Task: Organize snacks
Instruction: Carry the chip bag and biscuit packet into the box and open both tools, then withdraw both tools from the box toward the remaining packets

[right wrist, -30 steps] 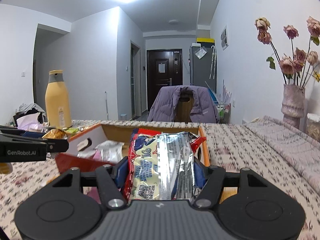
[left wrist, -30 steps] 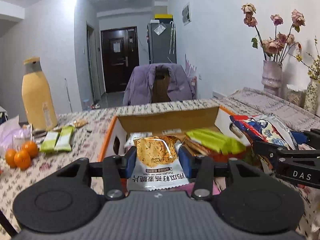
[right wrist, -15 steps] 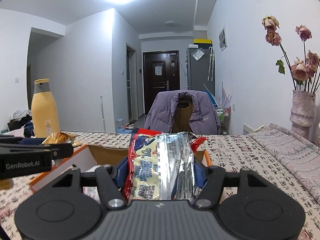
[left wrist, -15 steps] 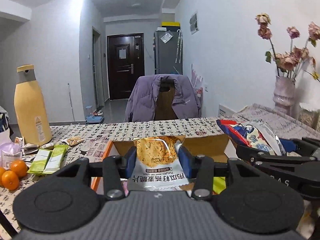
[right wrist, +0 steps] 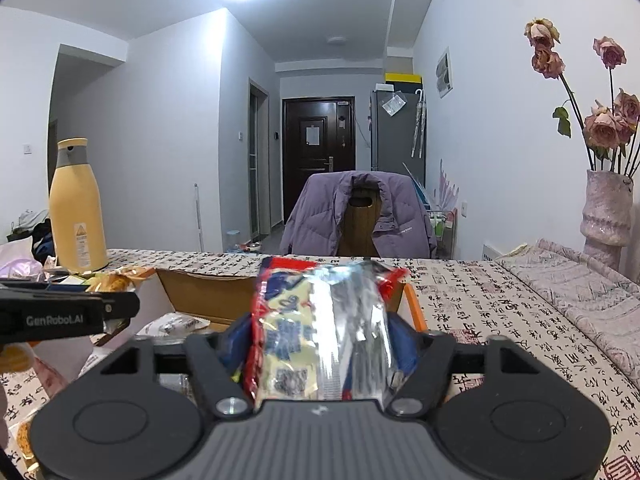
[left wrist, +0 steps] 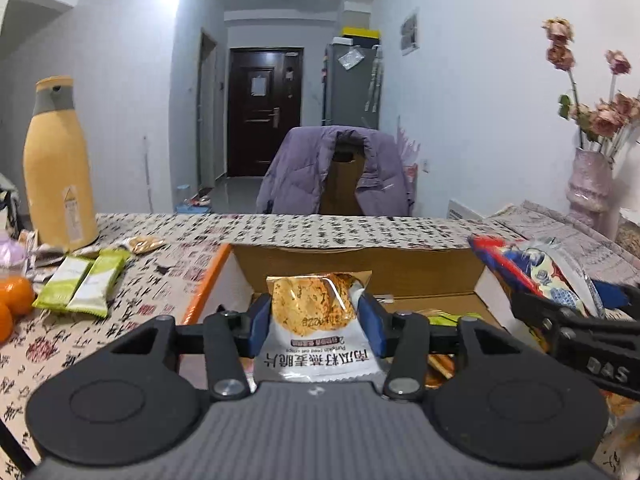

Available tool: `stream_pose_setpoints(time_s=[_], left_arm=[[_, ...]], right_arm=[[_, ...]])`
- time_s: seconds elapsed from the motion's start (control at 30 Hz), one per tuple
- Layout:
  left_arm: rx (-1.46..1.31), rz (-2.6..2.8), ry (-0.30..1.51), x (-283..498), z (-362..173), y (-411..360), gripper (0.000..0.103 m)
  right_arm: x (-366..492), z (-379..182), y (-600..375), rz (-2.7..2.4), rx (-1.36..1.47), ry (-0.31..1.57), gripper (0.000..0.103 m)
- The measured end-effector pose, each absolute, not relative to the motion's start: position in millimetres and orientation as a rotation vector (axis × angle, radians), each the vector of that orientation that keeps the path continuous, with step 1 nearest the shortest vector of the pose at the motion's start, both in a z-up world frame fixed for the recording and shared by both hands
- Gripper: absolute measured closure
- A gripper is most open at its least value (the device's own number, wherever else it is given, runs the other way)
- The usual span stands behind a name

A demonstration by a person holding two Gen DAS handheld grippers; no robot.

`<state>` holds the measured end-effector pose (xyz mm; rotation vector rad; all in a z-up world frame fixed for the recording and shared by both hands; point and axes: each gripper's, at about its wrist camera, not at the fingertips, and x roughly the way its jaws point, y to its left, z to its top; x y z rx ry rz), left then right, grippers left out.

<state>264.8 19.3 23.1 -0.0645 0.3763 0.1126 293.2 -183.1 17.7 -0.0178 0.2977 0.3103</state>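
Note:
My left gripper is shut on a white packet of pumpkin seed oat crisps, held above the near side of an open cardboard box with an orange edge. My right gripper is shut on a red, blue and silver foil snack bag, held over the box's right part. The bag and right gripper also show at the right of the left wrist view. The left gripper shows at the left of the right wrist view. Other snacks lie inside the box.
Two green snack bars, oranges, a small packet and a tall yellow bottle stand on the patterned tablecloth at left. A vase with dried roses stands at right. A chair with a purple jacket is behind the table.
Both grippers have risen and pulled back with their packets. The box now sits lower and farther in both views, and less of its contents shows.

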Motion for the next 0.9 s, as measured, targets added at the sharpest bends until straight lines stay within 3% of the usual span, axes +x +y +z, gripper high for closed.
stream_pose_setpoints(time_s=[0.07,0.13,0.9], left_arm=[[-0.089,0.127,0.370,264,23,24,0.028],[-0.108,0.149,0.348,261,24,27,0.000],[-0.116,0.162,0.305,232,52,16,0.000]], right_arm=[[293,17,-184,0.315,-0.006,0.308,0.002],[290,17,-185,0.318,-0.002,0.300,0.000],[266,41,-196,0.289,0.025,0.274,0.000]])
